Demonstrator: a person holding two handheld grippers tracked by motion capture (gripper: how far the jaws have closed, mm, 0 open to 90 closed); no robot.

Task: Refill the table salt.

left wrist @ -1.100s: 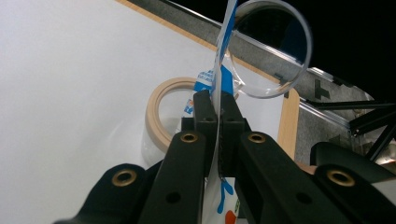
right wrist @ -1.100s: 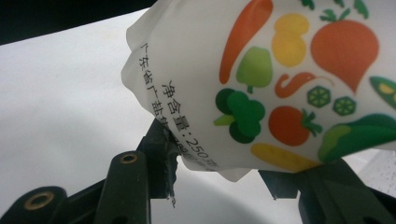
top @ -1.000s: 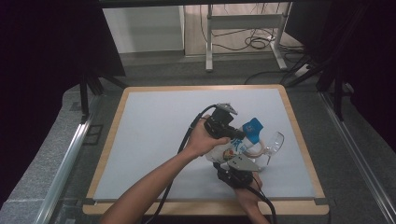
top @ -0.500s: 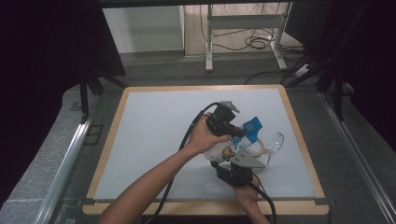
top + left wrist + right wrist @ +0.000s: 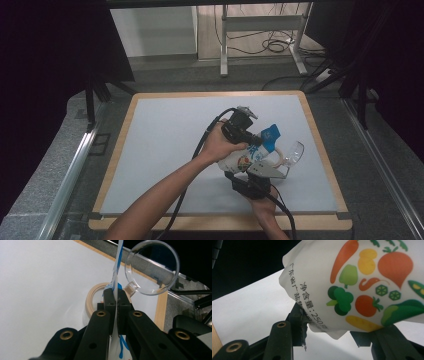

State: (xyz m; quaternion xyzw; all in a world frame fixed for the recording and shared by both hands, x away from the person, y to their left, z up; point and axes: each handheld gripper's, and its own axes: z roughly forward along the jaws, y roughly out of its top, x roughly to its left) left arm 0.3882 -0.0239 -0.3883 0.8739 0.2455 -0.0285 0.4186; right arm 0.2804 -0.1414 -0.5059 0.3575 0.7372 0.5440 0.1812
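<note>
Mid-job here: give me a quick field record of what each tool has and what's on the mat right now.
left tool: shut on the top edge of the pouch
right tool: jaws either side of the pouch's bottom end; grip unclear
pouch: white, vegetable pictures, held above the mat
tape roll: flat on the mat, beyond the left tool
clear scoop: beside the tape roll

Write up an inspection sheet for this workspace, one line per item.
Surface: pale grey mat inside a light wooden frame.
Job's things: white plastic pouch printed with vegetables, held up between both grippers.
Clutter: clear round plastic lens and a tan tape ring lie on the mat.
Grippers: left gripper shut on the pouch's blue-printed edge; right gripper astride the pouch's lower end, closure unclear.
Cables: black cable trails towards the person.
Surroundings: metal stand beyond the table, dark curtains at the sides.
</note>
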